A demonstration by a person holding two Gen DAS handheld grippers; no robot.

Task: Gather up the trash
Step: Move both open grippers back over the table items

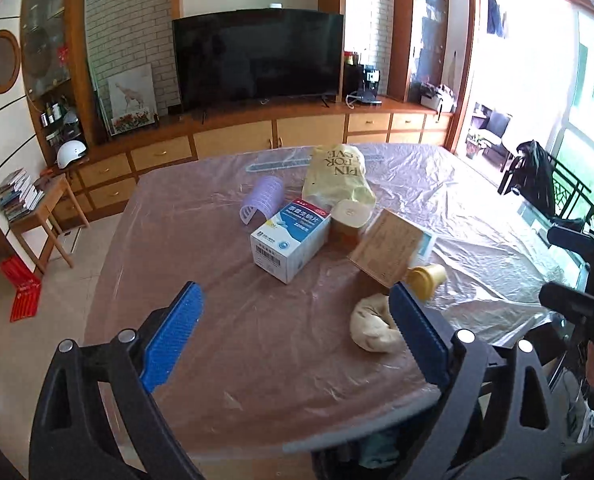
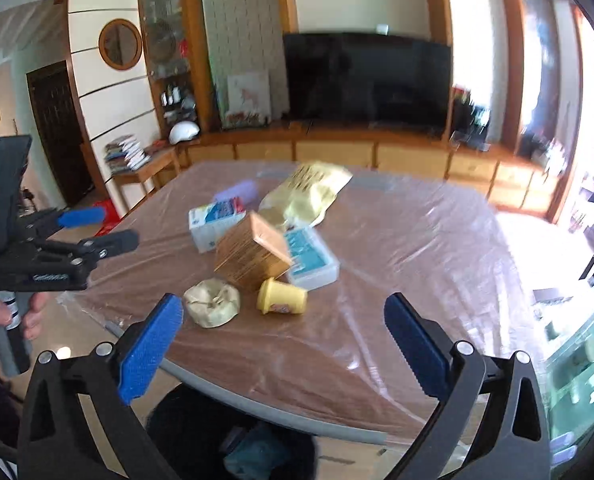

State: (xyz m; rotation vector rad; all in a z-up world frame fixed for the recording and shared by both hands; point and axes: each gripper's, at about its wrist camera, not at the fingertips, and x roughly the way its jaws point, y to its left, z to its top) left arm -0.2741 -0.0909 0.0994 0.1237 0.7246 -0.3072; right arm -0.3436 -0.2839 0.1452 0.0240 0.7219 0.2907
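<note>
While both tools hang over the near edge of the table (image 1: pixel 225 344) with nothing between their pads, the work looks to be at its opening step: choosing a first piece of trash to lift. From the left wrist view, the left gripper (image 1: pixel 297 312) is spread wide and empty; a crumpled beige wad (image 1: pixel 371 326) lies just beside its right finger, near the table's near right side, with a small yellow cup (image 1: pixel 427 278) on its side a little farther off. Beyond them sit a brown cardboard box (image 1: pixel 385 246), a white and blue medicine box (image 1: pixel 291 238), a paper roll (image 1: pixel 351 214), a yellow plastic bag (image 1: pixel 339 180) and a lilac curler-like piece (image 1: pixel 263 198). From the right wrist view, somewhat blurred, the right gripper (image 2: pixel 283 334) is likewise released and bare, the wad (image 2: pixel 213 304) near its left finger and the cup (image 2: pixel 281 298) nearly centred ahead. A dark bag (image 2: pixel 233 436) gapes below the near table edge, probably the place for the rubbish. Next, I judge, one tool should lower over the wad or cup, straddle it, then close.
</note>
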